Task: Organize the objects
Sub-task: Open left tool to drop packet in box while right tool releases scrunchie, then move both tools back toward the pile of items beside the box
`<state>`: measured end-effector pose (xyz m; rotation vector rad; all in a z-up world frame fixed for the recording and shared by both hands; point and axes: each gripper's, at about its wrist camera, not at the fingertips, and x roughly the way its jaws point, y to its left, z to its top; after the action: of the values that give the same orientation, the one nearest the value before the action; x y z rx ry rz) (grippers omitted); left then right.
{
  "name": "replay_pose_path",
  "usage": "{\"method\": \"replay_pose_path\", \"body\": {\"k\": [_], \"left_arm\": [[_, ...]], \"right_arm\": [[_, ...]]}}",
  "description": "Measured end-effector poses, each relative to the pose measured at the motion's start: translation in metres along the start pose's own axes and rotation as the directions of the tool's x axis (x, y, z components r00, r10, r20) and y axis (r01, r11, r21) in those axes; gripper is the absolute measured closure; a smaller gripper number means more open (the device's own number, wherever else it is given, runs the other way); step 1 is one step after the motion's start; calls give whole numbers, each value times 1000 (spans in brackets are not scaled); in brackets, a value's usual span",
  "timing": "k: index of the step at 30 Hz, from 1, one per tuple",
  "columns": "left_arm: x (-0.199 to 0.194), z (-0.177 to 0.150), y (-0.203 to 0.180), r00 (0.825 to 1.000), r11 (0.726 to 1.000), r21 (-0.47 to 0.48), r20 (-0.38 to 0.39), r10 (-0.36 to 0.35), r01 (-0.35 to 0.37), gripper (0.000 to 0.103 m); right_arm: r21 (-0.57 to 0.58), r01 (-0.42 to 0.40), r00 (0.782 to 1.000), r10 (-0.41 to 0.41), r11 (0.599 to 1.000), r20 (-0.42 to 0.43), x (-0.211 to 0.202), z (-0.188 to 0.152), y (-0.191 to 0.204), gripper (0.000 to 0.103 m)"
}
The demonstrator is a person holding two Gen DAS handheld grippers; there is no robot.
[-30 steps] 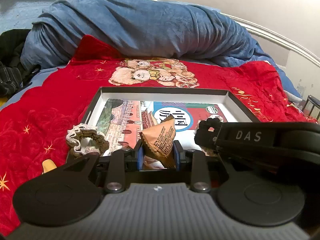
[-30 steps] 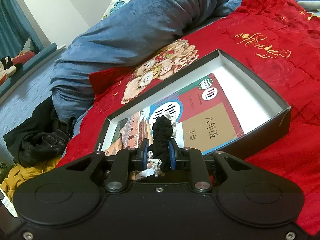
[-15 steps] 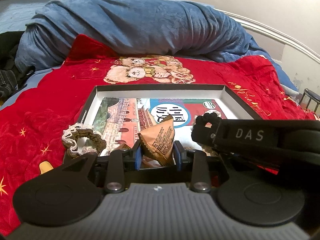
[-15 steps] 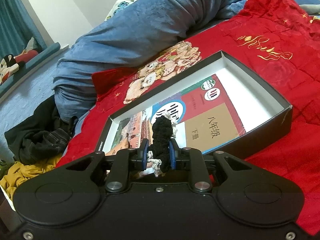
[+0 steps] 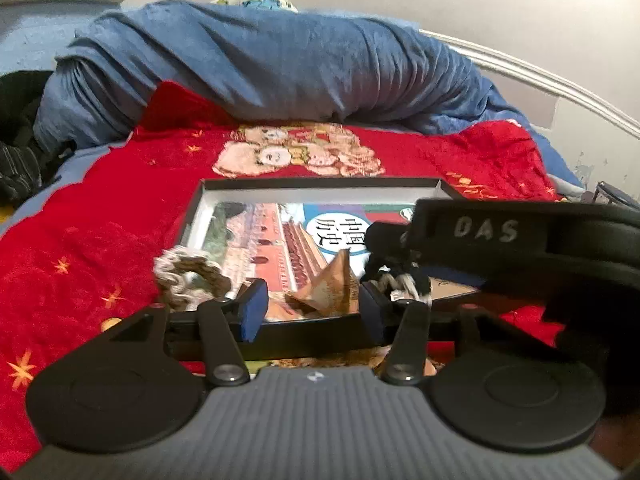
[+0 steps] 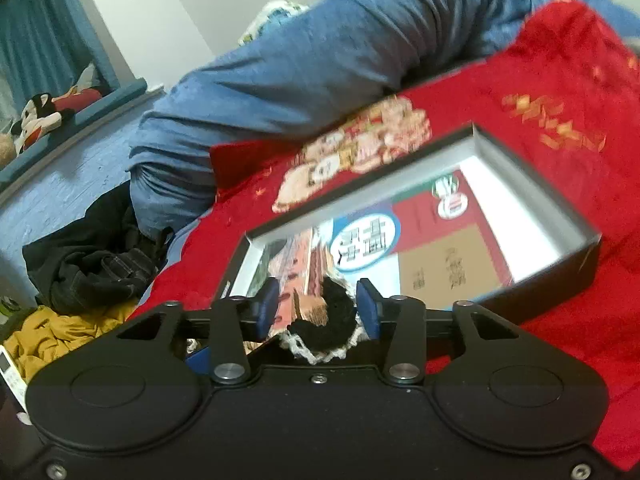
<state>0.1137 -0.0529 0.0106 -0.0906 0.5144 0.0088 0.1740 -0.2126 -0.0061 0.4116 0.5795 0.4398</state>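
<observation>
A black shallow box with a white inside lies on the red blanket and holds a textbook. My left gripper hovers at the box's near edge, its jaws opening. An orange-brown snack packet lies loose on the book between them, clear of both pads. My right gripper is beside it, jaws also opening. A black scrunchie with white trim sags between its fingers, no longer squeezed. A beige scrunchie rests at the box's near left corner.
A rolled blue quilt lies beyond the box. The red blanket spreads on all sides. Dark clothes and a yellow cloth are piled to the left, with a white remote at the edge.
Both grippers' jaws have spread apart. The snack packet has dropped from the left pads onto the book, and the black scrunchie has slumped lower between the right fingers.
</observation>
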Motion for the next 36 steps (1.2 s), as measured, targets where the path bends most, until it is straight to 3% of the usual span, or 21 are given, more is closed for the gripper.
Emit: {"method": "replay_pose_path", "body": {"k": [6, 12, 15, 18, 23, 28, 31, 36], "left_arm": [[-39, 37, 21, 993, 999, 50, 118, 5, -11, 23], [-80, 64, 42, 977, 994, 107, 213, 13, -37, 16], [-94, 57, 51, 982, 996, 87, 188, 14, -30, 14], [-104, 27, 59, 985, 999, 44, 174, 21, -29, 14], [-101, -31, 59, 983, 989, -9, 111, 148, -148, 14], [-85, -53, 39, 968, 972, 41, 106, 226, -231, 14], [-78, -54, 33, 969, 967, 82, 76, 234, -240, 14], [-76, -54, 44, 968, 968, 28, 20, 251, -251, 13]], "right_arm": [[30, 40, 993, -43, 999, 111, -47, 15, 16, 36], [35, 90, 977, -95, 995, 192, -99, 19, 41, 25], [68, 94, 971, -106, 993, 214, -121, 10, 47, 22], [107, 137, 964, -157, 985, 214, -137, -5, 45, 21], [218, 155, 972, -187, 964, 139, -140, -36, 26, 21], [274, 157, 978, -188, 949, 91, -118, -65, 14, 21], [224, 164, 980, -184, 961, 70, -98, -73, 21, 21], [148, 174, 981, -184, 974, 57, -75, -77, 39, 21]]}}
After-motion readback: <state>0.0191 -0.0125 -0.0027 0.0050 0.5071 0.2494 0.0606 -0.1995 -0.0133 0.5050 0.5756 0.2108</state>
